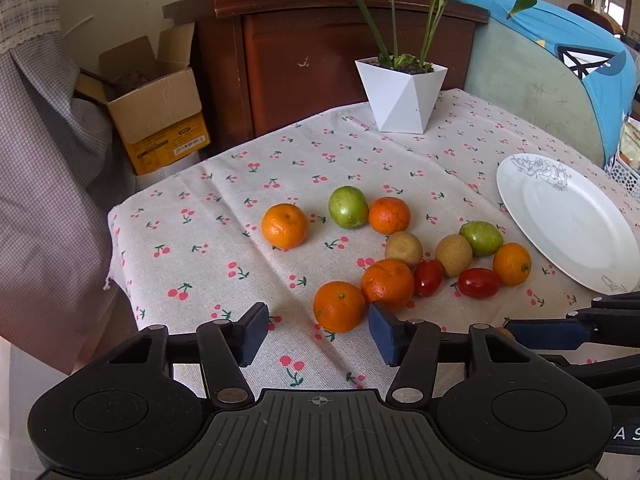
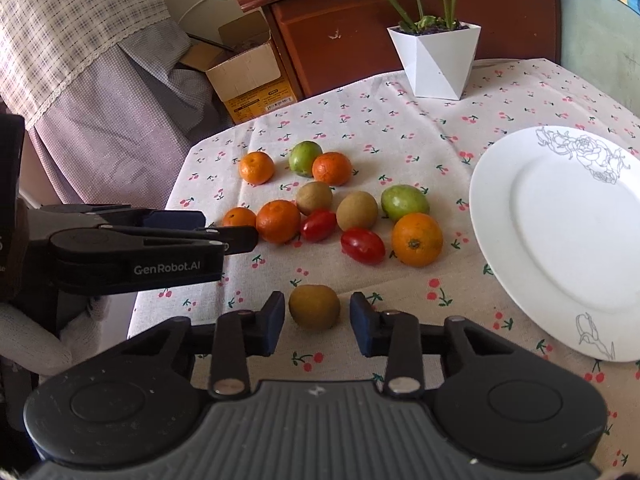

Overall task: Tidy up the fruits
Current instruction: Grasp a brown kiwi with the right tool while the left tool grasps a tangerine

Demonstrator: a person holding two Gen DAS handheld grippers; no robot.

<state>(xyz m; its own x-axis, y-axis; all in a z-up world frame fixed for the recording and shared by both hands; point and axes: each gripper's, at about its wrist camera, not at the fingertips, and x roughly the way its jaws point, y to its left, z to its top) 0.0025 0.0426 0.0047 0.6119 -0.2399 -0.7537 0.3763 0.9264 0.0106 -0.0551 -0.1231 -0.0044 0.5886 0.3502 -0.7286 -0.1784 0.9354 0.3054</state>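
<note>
Between the wide-spread right gripper point(image 2: 317, 326) fingers sits a kiwi point(image 2: 314, 306): centre, squeeze gently, then carry it to the plate point(image 2: 560, 240); left gripper point(image 1: 318, 330) hangs wide, empty.

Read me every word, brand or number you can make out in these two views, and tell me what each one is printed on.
"GenRobot.AI": white lettering on the side of the left gripper, seen from the right wrist view.
"A S": partial white letters on the right gripper body, cut off by the frame edge in the left wrist view.
Labels on the yellow cardboard box: too small and blurred to read.
White plate: a line drawing of flowers only, no text.
</note>
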